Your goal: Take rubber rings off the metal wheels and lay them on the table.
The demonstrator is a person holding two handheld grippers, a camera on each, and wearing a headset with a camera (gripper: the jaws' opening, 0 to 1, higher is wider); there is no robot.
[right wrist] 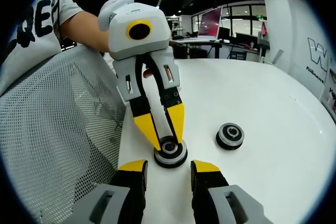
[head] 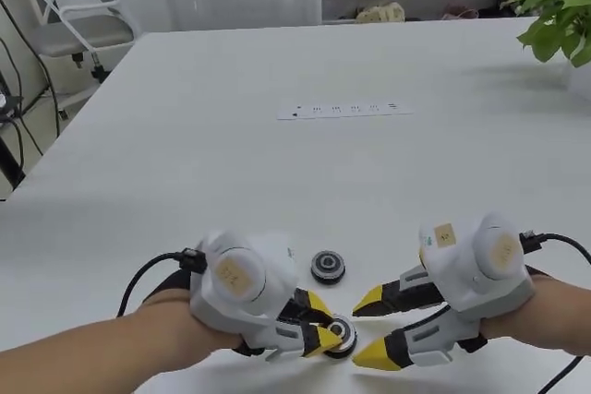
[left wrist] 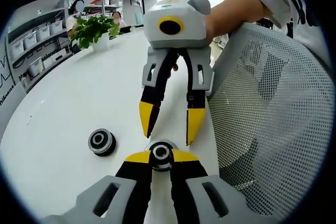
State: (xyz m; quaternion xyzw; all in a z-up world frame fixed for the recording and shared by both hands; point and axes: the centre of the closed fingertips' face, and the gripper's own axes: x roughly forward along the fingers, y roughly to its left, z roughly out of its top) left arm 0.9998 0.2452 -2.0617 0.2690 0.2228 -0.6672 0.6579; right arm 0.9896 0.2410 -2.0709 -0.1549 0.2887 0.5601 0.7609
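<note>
Left gripper (left wrist: 160, 158) jaws pinch small black-ringed metal wheel (left wrist: 160, 150). Right gripper (right wrist: 169, 167) jaws spread, wheel just beyond their tips.

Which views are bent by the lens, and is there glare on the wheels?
Head view: lines straight, light soft and even, the free wheel sharp with a faint shadow. Left gripper view: fisheye curves the table edge. Right gripper view: same bending; no glare on the held wheel.

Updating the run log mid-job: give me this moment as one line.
left claw shut on wheel | right claw open, facing it | second wheel free on table | neither stripped yet
</note>
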